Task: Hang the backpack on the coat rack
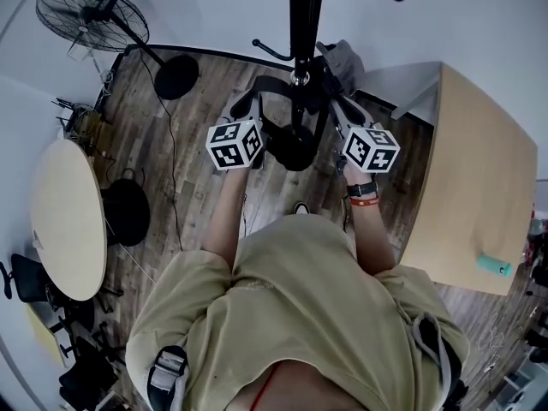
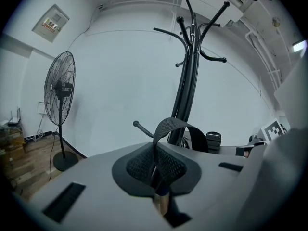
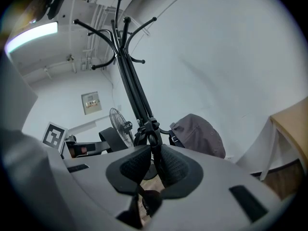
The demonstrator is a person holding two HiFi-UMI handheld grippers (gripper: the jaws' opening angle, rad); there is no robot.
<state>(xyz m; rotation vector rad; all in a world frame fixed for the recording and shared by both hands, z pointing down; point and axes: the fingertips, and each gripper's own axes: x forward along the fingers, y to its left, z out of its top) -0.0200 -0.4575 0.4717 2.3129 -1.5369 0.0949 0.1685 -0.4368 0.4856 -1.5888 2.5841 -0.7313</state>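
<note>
At the coat rack (image 1: 301, 15), standing close, we hold 2 grippers up against the pole, 1 to each side.

Left gripper (image 2: 156, 170): pads pressed together on a black webbing strap (image 2: 175, 126), which arches up out of the pinch in a loop. Gripping low leaves the loop open, which we judge is what a hook needs. A lower hook (image 2: 139, 127) with a ball tip sits just behind the loop, near it but apart.

Right gripper (image 3: 153, 170): jaws closed on a second dark strap (image 3: 153, 146) that runs up to a bunch of black webbing at the pole. The backpack (image 3: 199, 134), grey, sits just beside the pole on the far side, off the floor. Its weight seems shared between our 2 grips, possibly with the rack; that knot is too dark to say whether anything is hooked yet.

Head view: backpack (image 1: 345, 58) behind the pole, straps spread toward each gripper.

Judgement: hanging is mid-step. Next move calls for lifting the left loop over the ball tip, then easing off.

Risk: the loop slipping off the hook's tip.
</note>
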